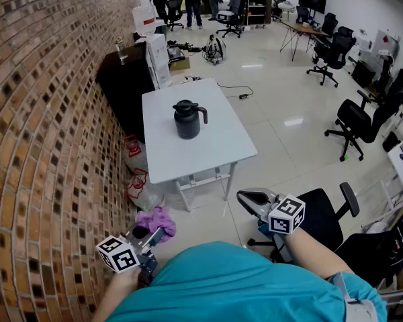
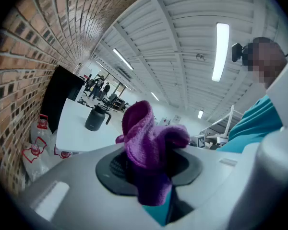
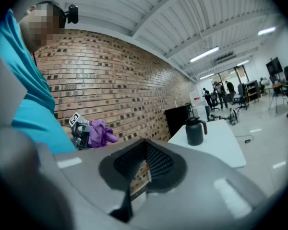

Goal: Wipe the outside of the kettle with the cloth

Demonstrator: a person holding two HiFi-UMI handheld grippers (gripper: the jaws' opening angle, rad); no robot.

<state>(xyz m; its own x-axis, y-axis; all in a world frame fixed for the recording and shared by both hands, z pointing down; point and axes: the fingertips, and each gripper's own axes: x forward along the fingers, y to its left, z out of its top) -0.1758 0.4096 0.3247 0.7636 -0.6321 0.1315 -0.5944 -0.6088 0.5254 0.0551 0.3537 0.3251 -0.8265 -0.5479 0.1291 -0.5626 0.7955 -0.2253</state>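
While the kettle point(image 1: 188, 119) stands alone near the middle of the white table point(image 1: 208, 156), well apart from both grippers, the wiping is not yet under way; this reads as the approach step. The left gripper point(image 1: 152, 235) is clamped on the purple cloth point(image 1: 158, 221), which bunches up out of its jaws. The right gripper point(image 1: 250, 198) has its jaws closed together with nothing between them. Both are held low by the person's body, short of the table's near edge. The next move, I judge, calls for carrying the cloth forward to the kettle's wall, and perhaps steadying its handle point(image 1: 203, 113) with the right gripper, which would first have to open. The kettle's far side is hidden, cloth covers most of the gripping faces of the left jaws, and the kettle shows too small to tell any marks on it
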